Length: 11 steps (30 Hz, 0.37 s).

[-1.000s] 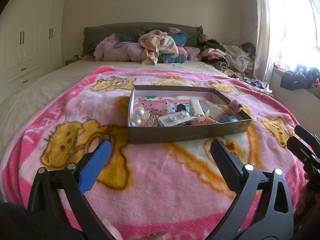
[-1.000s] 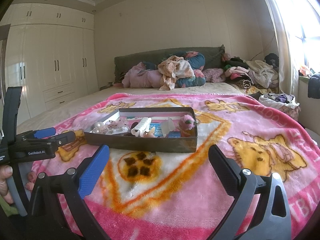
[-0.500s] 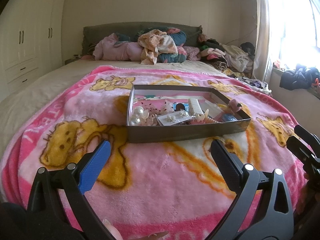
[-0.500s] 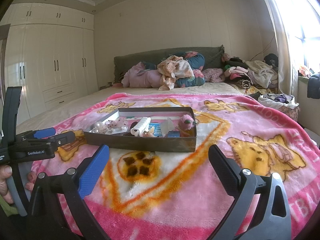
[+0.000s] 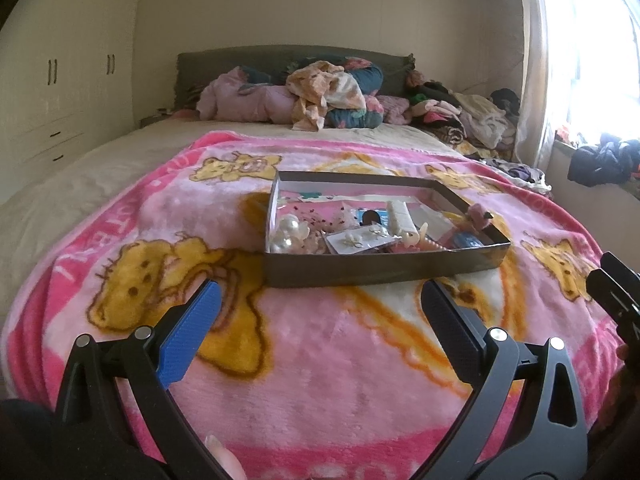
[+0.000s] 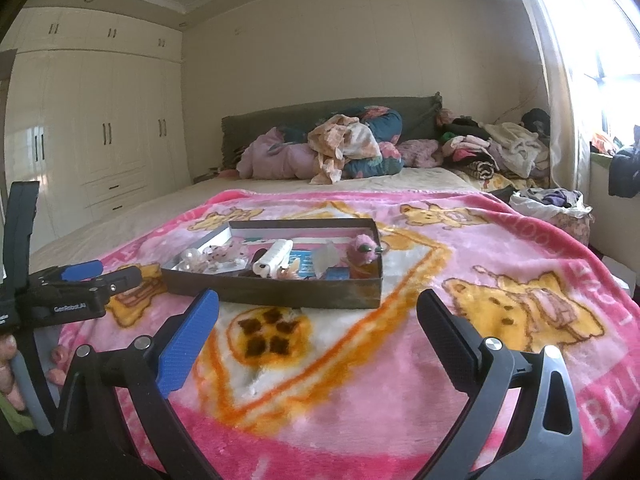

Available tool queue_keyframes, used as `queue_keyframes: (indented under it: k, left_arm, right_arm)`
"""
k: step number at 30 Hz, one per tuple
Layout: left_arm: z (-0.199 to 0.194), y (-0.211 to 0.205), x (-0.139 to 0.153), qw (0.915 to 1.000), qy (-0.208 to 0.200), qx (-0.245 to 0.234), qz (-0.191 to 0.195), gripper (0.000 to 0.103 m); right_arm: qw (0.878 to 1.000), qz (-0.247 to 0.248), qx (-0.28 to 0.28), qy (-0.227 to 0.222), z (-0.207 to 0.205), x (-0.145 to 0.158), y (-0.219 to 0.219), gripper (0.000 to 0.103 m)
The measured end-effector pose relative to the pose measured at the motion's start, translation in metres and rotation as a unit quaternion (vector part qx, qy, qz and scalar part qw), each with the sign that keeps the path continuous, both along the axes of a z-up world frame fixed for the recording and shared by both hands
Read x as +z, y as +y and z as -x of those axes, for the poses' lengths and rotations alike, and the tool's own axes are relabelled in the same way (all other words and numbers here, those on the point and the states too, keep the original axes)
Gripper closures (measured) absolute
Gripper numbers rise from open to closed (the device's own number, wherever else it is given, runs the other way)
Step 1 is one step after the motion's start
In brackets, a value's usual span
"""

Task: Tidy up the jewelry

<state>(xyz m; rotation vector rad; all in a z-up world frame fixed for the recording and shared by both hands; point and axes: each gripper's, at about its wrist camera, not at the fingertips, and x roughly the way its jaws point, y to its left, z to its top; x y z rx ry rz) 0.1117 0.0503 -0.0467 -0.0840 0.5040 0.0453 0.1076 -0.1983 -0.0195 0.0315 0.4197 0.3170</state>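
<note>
A shallow dark box (image 5: 384,270) (image 6: 276,292) rests on the pink bear blanket, filled with jewelry: large pearl pieces (image 5: 289,232), a card of earrings (image 5: 358,239), a white clip (image 5: 400,216) (image 6: 274,260) and a pink fluffy piece (image 5: 478,214) (image 6: 363,249). My left gripper (image 5: 320,312) hovers open just short of the box's near wall, nothing between its fingers. My right gripper (image 6: 318,320) is open too, in front of the box's near side. In the right wrist view the left gripper (image 6: 92,276) shows at the left edge, held by a hand.
The pink blanket (image 5: 320,360) covers the bed's near half. Piled clothes and pillows (image 6: 344,152) lie against the headboard, more clothes (image 6: 500,148) at the right by the window. White wardrobes (image 6: 100,128) line the left wall.
Both views have shifted very slightly; the box sits a touch lower and nearer in the left wrist view. Both grippers stay open and empty.
</note>
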Motion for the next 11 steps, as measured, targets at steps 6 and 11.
queue_keyframes:
  k: [6, 11]
  left_arm:
    - [-0.026, 0.037, 0.001, 0.9979, 0.028, 0.059, -0.001, 0.011]
    - [-0.075, 0.118, -0.006, 0.9866, 0.074, 0.145, 0.004, 0.011]
  right_arm:
    - [0.996, 0.016, -0.072, 0.041, -0.047, 0.002, -0.037, 0.007]
    - [0.980, 0.040, -0.160, 0.106, -0.116, -0.017, -0.091, 0.007]
